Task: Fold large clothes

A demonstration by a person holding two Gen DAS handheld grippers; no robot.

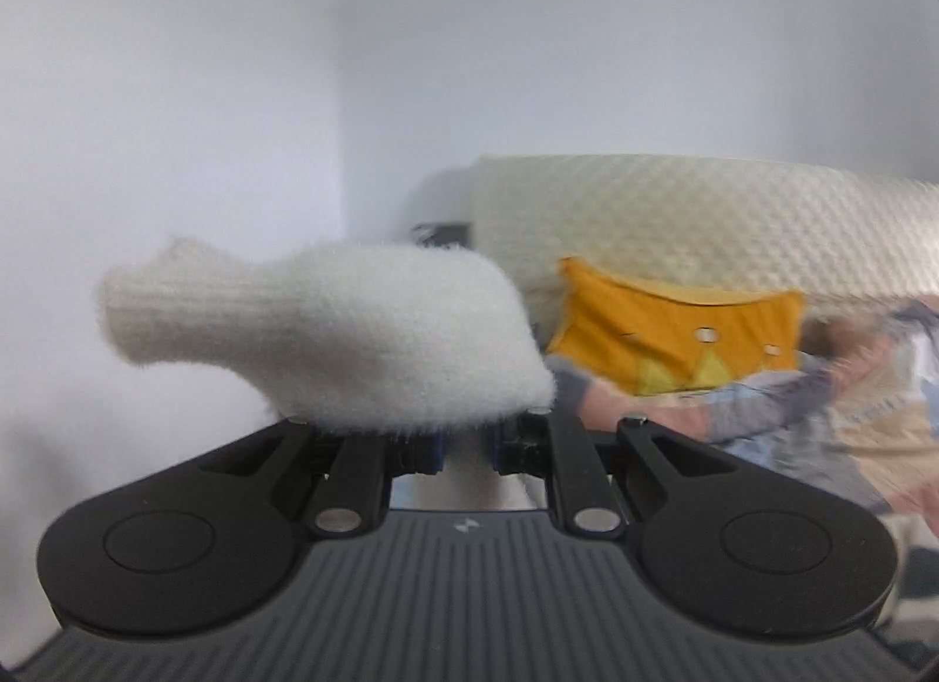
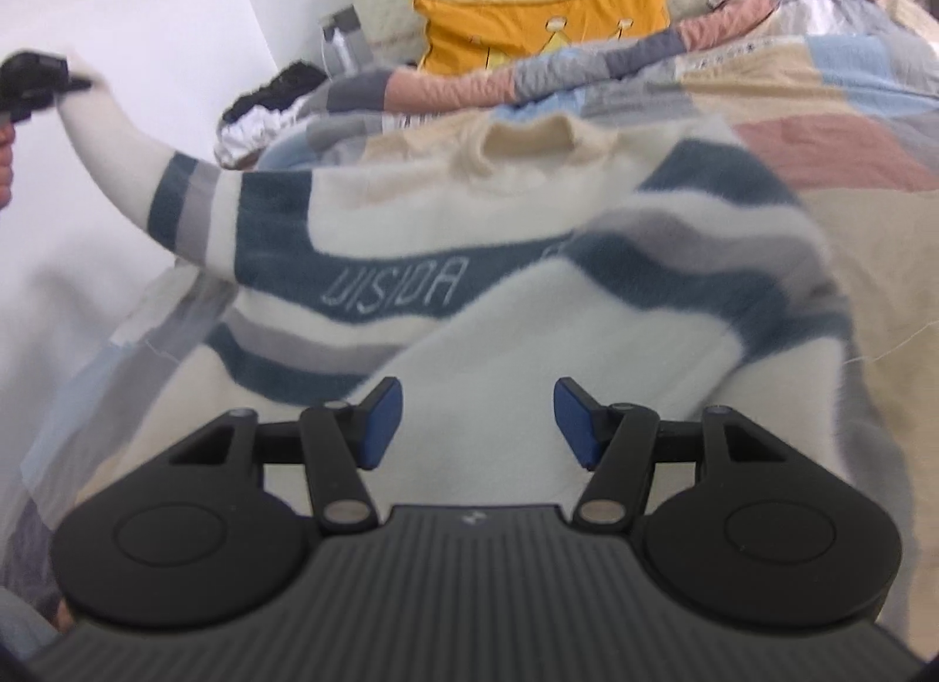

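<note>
The left gripper [image 1: 466,450] pinched the cream cuff [image 1: 328,330] of the striped sweater [image 2: 469,294], holding that sleeve [image 2: 147,165] raised clear of the bed. The right gripper [image 2: 476,424] hung just above the sweater's body on the patchwork quilt [image 2: 851,112], jaws spread, nothing between them.

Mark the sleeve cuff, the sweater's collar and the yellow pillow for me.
sleeve cuff [image 1: 170,306], left wrist view, ribbed end.
collar [image 2: 543,145], right wrist view, front of neck opening.
yellow pillow [image 2: 528,22], right wrist view, upper face.
</note>
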